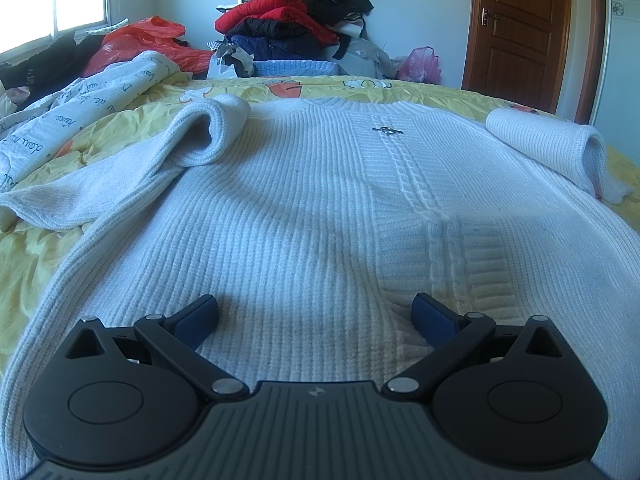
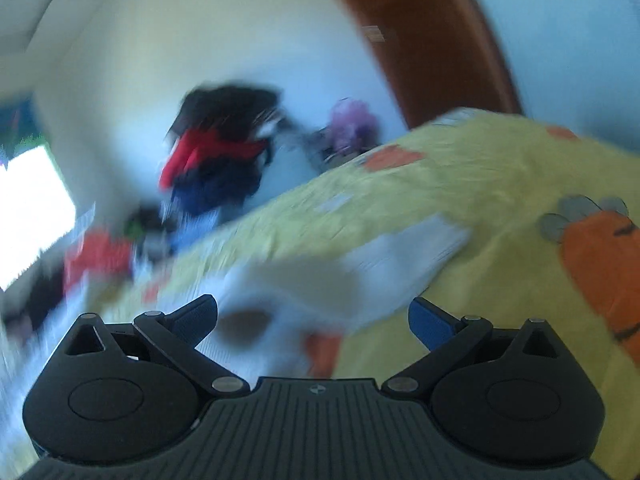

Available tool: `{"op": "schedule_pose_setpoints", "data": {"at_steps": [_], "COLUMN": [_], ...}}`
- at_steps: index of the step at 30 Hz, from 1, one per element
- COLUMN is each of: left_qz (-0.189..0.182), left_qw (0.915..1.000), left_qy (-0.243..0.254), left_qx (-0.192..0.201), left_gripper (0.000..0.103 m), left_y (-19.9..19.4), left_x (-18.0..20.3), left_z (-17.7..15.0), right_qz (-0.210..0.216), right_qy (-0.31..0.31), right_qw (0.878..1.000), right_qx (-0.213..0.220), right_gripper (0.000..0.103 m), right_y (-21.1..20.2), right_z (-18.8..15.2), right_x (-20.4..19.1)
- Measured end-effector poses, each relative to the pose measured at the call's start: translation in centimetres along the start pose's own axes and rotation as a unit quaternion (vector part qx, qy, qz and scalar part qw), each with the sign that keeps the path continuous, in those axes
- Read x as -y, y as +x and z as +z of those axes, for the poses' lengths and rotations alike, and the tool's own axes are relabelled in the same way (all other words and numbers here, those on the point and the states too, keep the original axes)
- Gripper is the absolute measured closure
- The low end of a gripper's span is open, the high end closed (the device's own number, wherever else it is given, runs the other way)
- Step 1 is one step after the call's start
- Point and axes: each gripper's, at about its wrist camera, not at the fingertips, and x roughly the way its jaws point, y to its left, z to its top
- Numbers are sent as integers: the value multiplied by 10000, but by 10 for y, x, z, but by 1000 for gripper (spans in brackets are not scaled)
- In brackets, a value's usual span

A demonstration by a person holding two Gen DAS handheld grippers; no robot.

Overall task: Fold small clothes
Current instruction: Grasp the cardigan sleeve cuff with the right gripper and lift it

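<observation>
Hovering spread over sweater [image 1: 320,208] hem: left gripper [image 1: 316,316], lining up fold; right gripper [image 2: 314,316] spread too, blurred, gripping nothing.

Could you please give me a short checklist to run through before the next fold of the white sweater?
1. White knit sweater spread flat on the yellow bedspread: ok.
2. Both sleeves folded in: not ok; the left sleeve is bunched and the right sleeve cuff is only doubled back.
3. Left gripper open over the hem: ok.
4. Right gripper open and empty: ok.
5. Right wrist view steady: not ok, blurred.
6. Right gripper's position relative to the sweater: cannot tell.
</observation>
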Motion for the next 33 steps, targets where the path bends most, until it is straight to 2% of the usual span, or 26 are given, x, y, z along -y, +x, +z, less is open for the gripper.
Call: {"op": "schedule_pose_setpoints", "data": {"at_steps": [2, 4, 5, 8, 12, 14, 16, 17, 20, 23, 27, 30, 33], "left_qz": [-2, -7, -6, -5, -7, -9, -22, -32, -65, -119, -203, -271, -328], "left_qw": [10000, 10000, 10000, 10000, 10000, 10000, 10000, 10000, 10000, 9999, 9996, 9993, 9989], "left_qy": [1, -2, -2, -2, -3, -2, -5, -7, -28, -81, -172, -250, -313], "left_qx": [-1, -1, -1, -1, -1, -2, -2, -1, 6, 26, 58, 85, 108], "left_gripper": [0, 0, 0, 0, 0, 0, 0, 0, 0, 0, 0, 0, 0], "left_y": [0, 0, 0, 0, 0, 0, 1, 1, 2, 2, 0, -1, -3], "left_x": [0, -1, 0, 0, 0, 0, 0, 2, 2, 2, -3, -7, -9], "left_z": [0, 0, 0, 0, 0, 0, 0, 0, 0, 1, 1, 1, 1], "right_qz": [-295, -571, -680, -970, -839, -849, -1007, -999, -869, -487, 305, 1094, 1855], "right_qy": [372, 545, 596, 736, 566, 370, 125, 122, 171, 141, -207, -507, -759], "right_qw": [9989, 9968, 9957, 9908, 9933, 9940, 9921, 9917, 9948, 9985, 9993, 9926, 9797], "right_qx": [-11, -122, -202, -597, -565, -584, -733, -801, -506, -189, 118, 163, -82], "right_gripper": [6, 22, 26, 26, 27, 40, 90, 89, 89, 89, 89, 89, 89], "right_y": [20, 45, 57, 93, 110, 120, 126, 127, 111, 90, 61, 41, 35], "right_z": [22, 36, 39, 38, 30, 30, 28, 28, 34, 48, 69, 71, 53], "right_x": [30, 52, 60, 77, 71, 65, 55, 53, 47, 21, -50, -112, -172]}}
